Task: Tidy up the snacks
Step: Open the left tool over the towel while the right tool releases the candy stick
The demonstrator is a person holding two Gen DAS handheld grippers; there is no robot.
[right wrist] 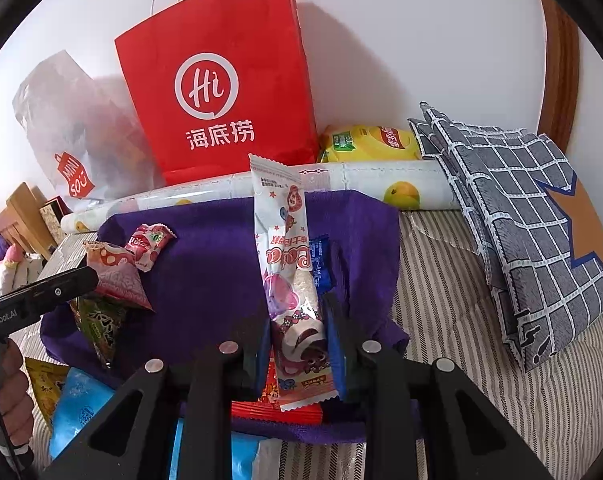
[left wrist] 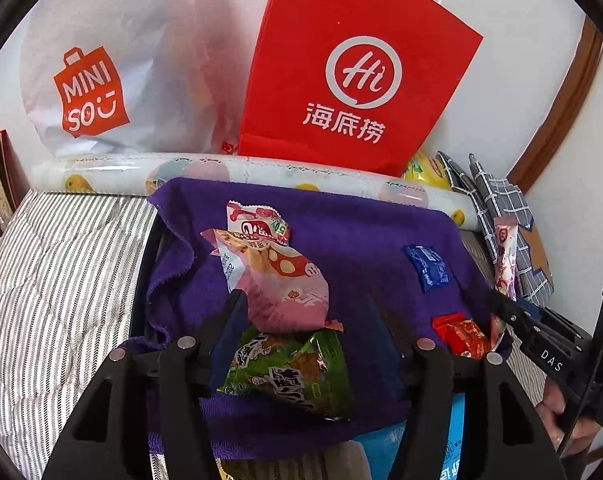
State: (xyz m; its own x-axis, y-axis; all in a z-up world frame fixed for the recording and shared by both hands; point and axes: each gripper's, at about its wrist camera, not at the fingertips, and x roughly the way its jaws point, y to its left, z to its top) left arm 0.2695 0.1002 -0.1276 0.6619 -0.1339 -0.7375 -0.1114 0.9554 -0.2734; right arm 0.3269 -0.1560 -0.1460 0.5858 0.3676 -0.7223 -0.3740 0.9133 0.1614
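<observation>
A purple cloth [left wrist: 361, 240] [right wrist: 205, 256] lies on the striped bed with snacks on it. My left gripper [left wrist: 305, 312] is open above a pile: a green packet [left wrist: 293, 372], a pink packet [left wrist: 289, 296], a mushroom-print packet [left wrist: 261, 256] and a red-and-white one [left wrist: 257, 224]. A blue packet [left wrist: 429, 268] and a red packet [left wrist: 461, 334] lie to the right. My right gripper [right wrist: 297, 320] is shut on a long white-and-pink marshmallow stick packet [right wrist: 285, 248], which also shows in the left wrist view [left wrist: 505, 256], held upright over the cloth's right part.
A red paper bag [right wrist: 221, 80] and a white Miniso plastic bag [left wrist: 101, 80] stand against the wall. A fruit-print roll [right wrist: 381, 188] lies behind the cloth. A yellow pouch [right wrist: 369, 144] and grey checked bags [right wrist: 521, 208] sit at right. A blue pack [right wrist: 77, 408] lies at the front.
</observation>
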